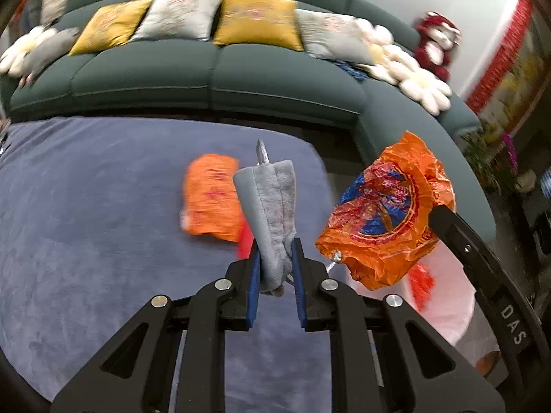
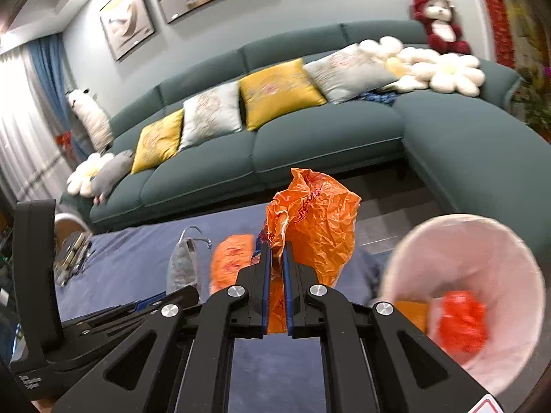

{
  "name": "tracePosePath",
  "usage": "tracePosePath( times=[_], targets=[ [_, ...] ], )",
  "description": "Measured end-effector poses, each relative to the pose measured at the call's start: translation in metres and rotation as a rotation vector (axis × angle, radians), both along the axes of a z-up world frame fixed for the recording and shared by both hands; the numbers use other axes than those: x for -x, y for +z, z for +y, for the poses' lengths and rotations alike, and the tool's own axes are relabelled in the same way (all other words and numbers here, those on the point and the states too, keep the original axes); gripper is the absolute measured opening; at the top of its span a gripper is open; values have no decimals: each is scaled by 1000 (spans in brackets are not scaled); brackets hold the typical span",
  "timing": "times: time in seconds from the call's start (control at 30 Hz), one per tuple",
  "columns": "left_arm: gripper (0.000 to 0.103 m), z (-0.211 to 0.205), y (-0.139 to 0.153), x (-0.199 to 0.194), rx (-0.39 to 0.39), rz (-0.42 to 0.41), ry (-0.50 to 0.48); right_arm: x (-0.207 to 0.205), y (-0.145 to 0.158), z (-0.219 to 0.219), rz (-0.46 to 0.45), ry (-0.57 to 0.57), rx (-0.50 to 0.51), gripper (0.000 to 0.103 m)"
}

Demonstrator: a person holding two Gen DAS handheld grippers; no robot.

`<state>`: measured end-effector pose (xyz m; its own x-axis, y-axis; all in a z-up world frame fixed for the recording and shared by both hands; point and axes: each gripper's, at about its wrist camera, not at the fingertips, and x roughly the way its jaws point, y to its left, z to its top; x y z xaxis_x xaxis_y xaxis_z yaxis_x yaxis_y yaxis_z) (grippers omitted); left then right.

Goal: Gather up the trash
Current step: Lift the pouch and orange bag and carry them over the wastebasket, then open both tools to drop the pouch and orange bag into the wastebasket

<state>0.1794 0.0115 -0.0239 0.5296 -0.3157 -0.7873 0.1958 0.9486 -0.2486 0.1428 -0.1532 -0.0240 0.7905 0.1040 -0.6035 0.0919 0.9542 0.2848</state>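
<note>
My left gripper (image 1: 275,258) is shut on a grey fabric pouch (image 1: 270,206) with a metal hook at its top, held above the blue carpet. The pouch also shows in the right wrist view (image 2: 182,268). My right gripper (image 2: 276,251) is shut on a crumpled orange plastic bag (image 2: 316,220), held in the air left of a white bin (image 2: 516,309). The same bag shows in the left wrist view (image 1: 389,220). A second orange wrapper (image 1: 210,199) lies on the carpet behind the pouch. Red-orange trash (image 2: 463,320) lies inside the bin.
A dark green L-shaped sofa (image 2: 327,144) with yellow and grey cushions runs along the far side. The blue carpet (image 1: 86,223) covers the floor below. A red plush toy (image 2: 437,20) sits on the sofa's corner. Plants (image 1: 489,151) stand at the far right.
</note>
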Motion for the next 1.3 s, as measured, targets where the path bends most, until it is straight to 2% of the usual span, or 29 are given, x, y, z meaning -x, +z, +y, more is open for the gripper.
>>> tracePosePath(
  times=[0.3, 0.73, 0.93, 1.23, 1.27, 1.3],
  targets=[
    [17, -90, 14, 34, -20, -29, -161, 54, 7, -82, -20, -152, 17, 7],
    [17, -194, 4, 67, -48, -10, -375, 111, -8, -168, -5, -320, 4, 7],
    [18, -210, -8, 70, -40, 34, -426, 121, -15, -185, 0, -352, -10, 7],
    [20, -211, -15, 65, -39, 51, -421, 118, -21, -188, 3, -349, -22, 7],
    [23, -210, -16, 63, -36, 56, -417, 118, -21, -188, 4, -348, -23, 7],
    [31, -209, -16, 62, -33, 56, -410, 117, -21, -188, 4, -347, -26, 7]
  ],
)
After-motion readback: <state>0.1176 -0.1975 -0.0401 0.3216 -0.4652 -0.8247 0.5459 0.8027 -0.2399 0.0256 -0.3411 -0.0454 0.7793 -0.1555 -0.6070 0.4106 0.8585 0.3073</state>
